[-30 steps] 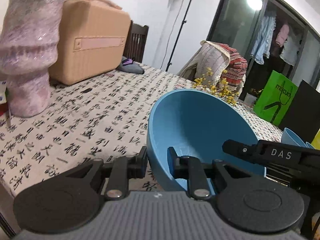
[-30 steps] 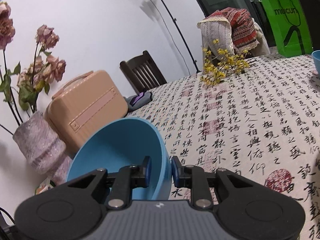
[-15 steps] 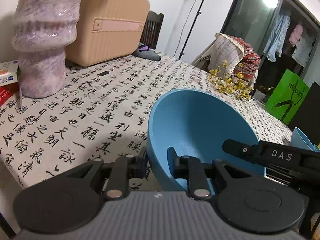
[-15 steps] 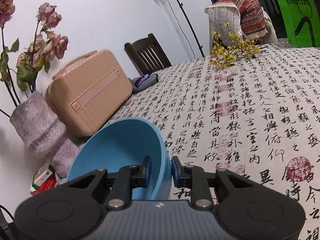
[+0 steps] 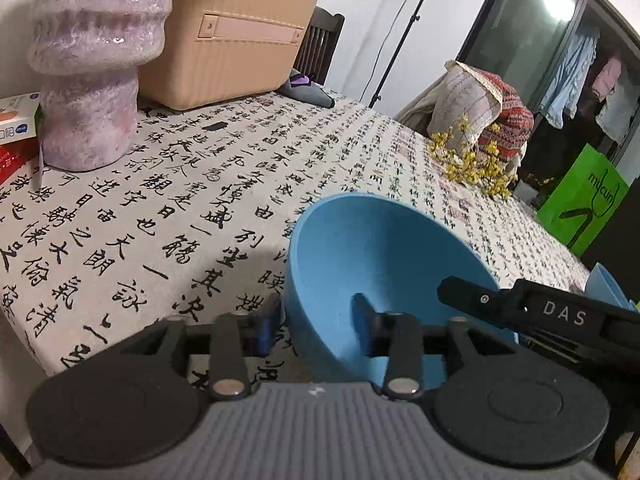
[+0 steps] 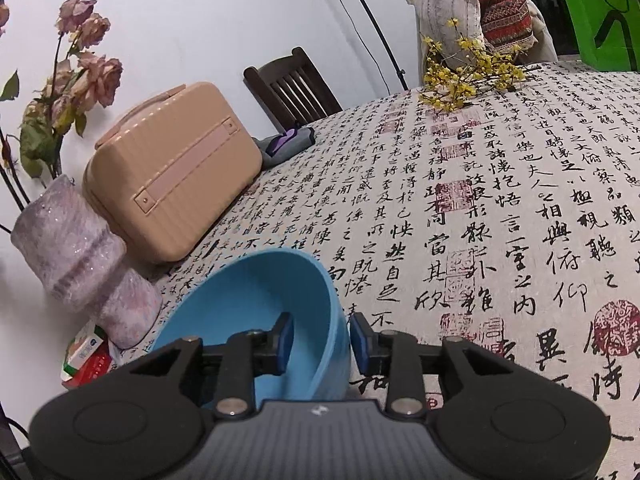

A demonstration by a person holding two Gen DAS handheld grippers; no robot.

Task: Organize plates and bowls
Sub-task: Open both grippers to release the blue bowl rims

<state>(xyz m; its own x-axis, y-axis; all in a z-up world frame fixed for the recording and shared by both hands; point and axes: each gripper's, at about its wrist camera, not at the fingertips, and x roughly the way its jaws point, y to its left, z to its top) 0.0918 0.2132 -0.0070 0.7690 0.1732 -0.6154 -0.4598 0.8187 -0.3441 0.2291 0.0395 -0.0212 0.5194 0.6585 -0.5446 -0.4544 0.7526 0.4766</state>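
On tablecloth [image 5: 168, 208], bowl [image 5: 384, 256] rim between parted fingers [image 5: 267, 322].

"DAS" is printed in pale letters on the black body of the right gripper [image 5: 560, 314], "mücun" is partly read on the green bag [image 5: 588, 200], and black calligraphy characters with red seals are printed across the tablecloth [image 6: 500, 208].

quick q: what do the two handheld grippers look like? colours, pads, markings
Both match: ribbed grey housing, two round black discs, black linkage arms with silver pivot screws. The left gripper and right gripper have blue fingertip pads. The right one's black side, seen from the left wrist camera, reads "DAS" in white. No cables or sleeves visible.
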